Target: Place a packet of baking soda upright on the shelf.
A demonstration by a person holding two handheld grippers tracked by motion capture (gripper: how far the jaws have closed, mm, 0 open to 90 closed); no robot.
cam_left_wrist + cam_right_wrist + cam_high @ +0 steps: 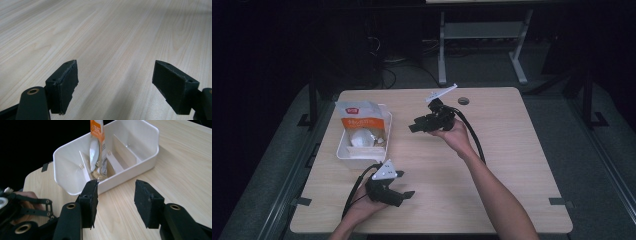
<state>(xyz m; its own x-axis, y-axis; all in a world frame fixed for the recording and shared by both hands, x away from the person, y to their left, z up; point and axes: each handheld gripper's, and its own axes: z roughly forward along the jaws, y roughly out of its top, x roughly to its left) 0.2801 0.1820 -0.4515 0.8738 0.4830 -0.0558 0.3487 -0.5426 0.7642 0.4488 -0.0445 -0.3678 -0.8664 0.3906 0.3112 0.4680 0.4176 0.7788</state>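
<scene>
A white divided bin (347, 150) (147, 157) stands at the table's left. An orange-and-white packet (360, 120) (98, 142) stands upright in one of its slots. My right gripper (413, 127) (115, 200) hovers open just right of the bin, jaws pointing toward it with nothing between them. My left gripper (408, 195) (115, 85) rests near the table's front left edge, open wide over bare wood. In the right gripper view the left gripper (15, 220) and the hand on it appear at the lower left.
The wooden table (512, 150) has a small round dark disc (463, 101) near its back edge. Cables trail from both grippers. Beyond the table stand a white desk frame (482, 45) and dark floor.
</scene>
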